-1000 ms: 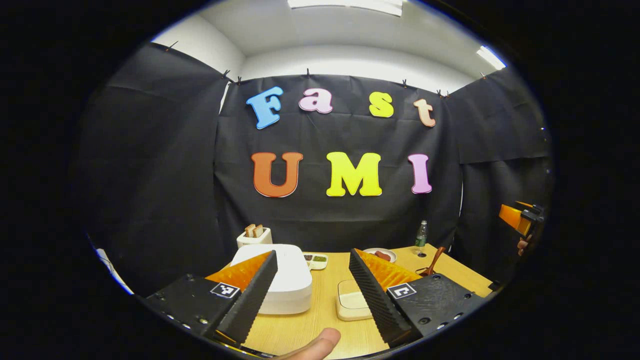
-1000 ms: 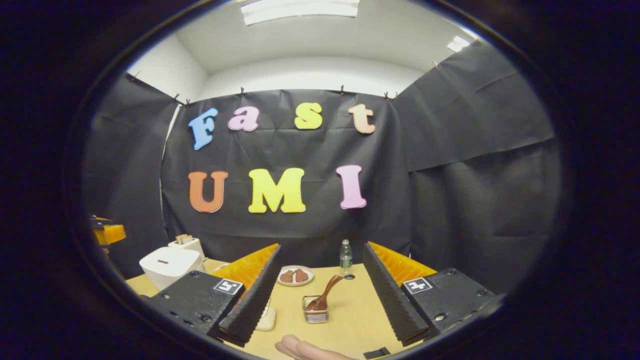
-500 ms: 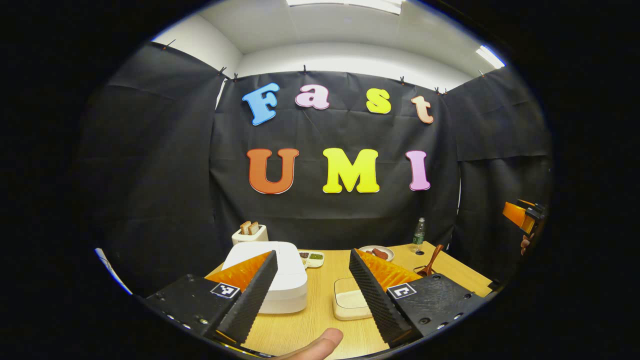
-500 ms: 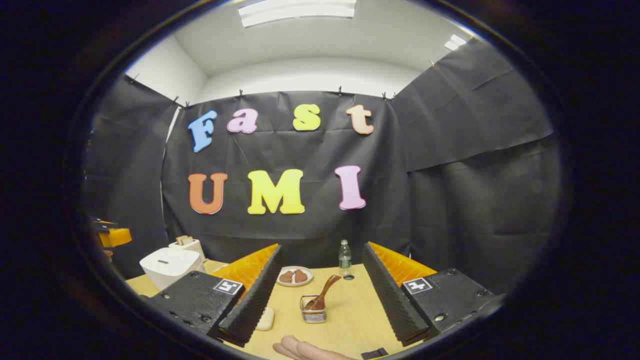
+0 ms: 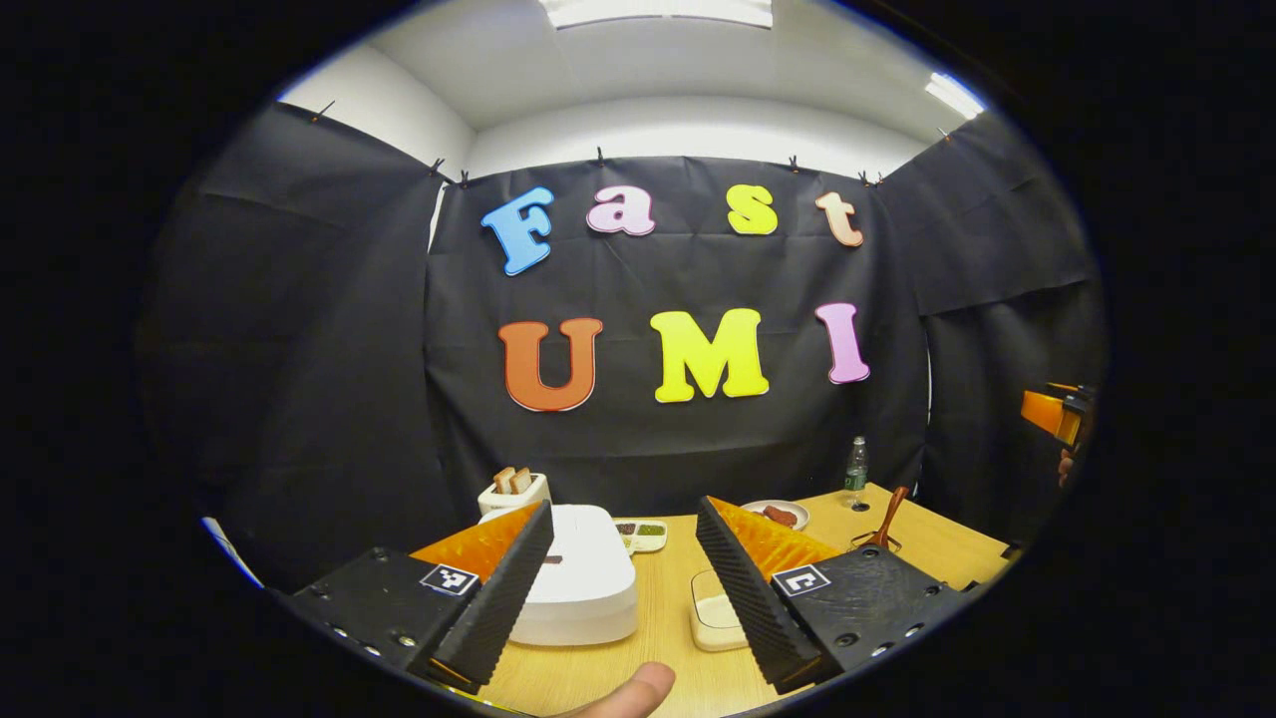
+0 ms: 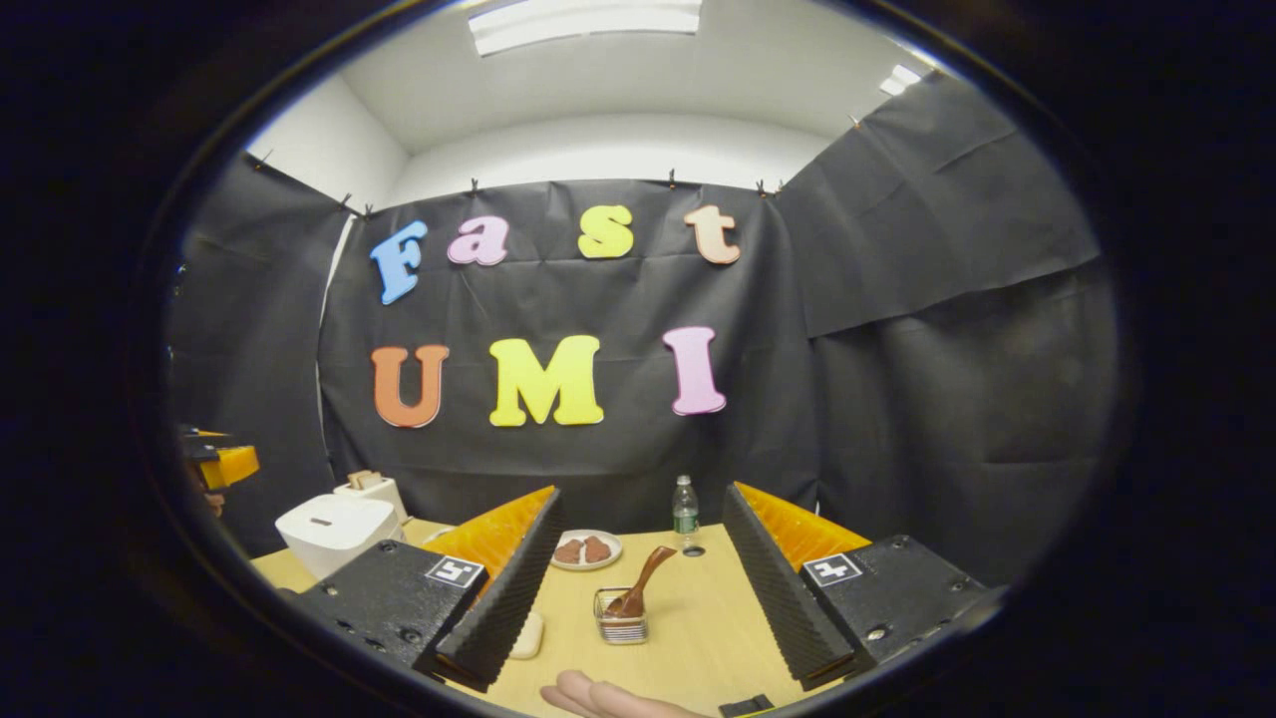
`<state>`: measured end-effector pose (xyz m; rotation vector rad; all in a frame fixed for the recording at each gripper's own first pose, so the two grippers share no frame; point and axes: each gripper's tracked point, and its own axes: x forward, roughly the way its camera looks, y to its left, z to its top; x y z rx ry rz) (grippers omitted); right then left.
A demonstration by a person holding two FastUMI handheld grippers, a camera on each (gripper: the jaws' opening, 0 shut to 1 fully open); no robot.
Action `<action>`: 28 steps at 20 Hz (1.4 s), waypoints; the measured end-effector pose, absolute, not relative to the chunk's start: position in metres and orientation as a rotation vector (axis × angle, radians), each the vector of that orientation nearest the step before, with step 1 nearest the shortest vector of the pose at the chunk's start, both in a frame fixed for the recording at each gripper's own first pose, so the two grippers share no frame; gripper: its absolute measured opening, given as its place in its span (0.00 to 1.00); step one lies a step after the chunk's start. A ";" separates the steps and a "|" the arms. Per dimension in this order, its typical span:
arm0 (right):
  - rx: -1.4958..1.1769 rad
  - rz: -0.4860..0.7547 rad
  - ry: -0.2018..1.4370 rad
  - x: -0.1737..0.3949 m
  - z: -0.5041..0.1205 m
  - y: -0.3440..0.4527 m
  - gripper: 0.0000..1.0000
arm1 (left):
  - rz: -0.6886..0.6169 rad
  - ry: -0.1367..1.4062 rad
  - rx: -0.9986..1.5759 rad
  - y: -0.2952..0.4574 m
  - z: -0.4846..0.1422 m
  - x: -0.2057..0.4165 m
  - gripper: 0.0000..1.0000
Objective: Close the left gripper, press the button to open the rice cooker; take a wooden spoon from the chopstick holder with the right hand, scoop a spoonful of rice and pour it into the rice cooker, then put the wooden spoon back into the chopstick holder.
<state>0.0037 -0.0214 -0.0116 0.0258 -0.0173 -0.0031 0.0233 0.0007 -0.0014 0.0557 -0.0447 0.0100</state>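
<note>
- Left tongs spread apart above the light wooden counter, facing the closed white rice cooker.
- Right tongs spread apart, empty, facing the brown wooden spoon in its small wire chopstick holder.

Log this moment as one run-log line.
left gripper open, above table | right gripper open | rice cooker closed | wooden spoon in chopstick holder

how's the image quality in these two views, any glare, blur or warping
Left gripper view: strong fisheye bending of the cloth walls and ceiling light, which is blown out; the rice cooker and the left claw are sharp. Right gripper view: same warping, a bright ceiling light, dark edges; the wooden spoon is crisp between the right claw's fingers.
</note>
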 end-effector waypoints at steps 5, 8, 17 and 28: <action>0.007 -0.013 -0.045 0.016 -0.018 -0.028 1.00 | -0.044 -0.025 -0.023 0.000 -0.006 0.045 0.83; 0.003 -0.022 -0.023 0.028 -0.033 -0.034 0.98 | 0.030 -0.057 0.017 0.027 -0.002 0.057 0.56; 0.037 -0.037 0.064 0.068 -0.080 -0.049 1.00 | 0.142 0.025 0.024 0.083 -0.032 0.103 0.00; 0.048 0.020 0.111 0.107 -0.120 -0.049 1.00 | 0.160 0.233 0.001 0.108 -0.103 0.173 0.00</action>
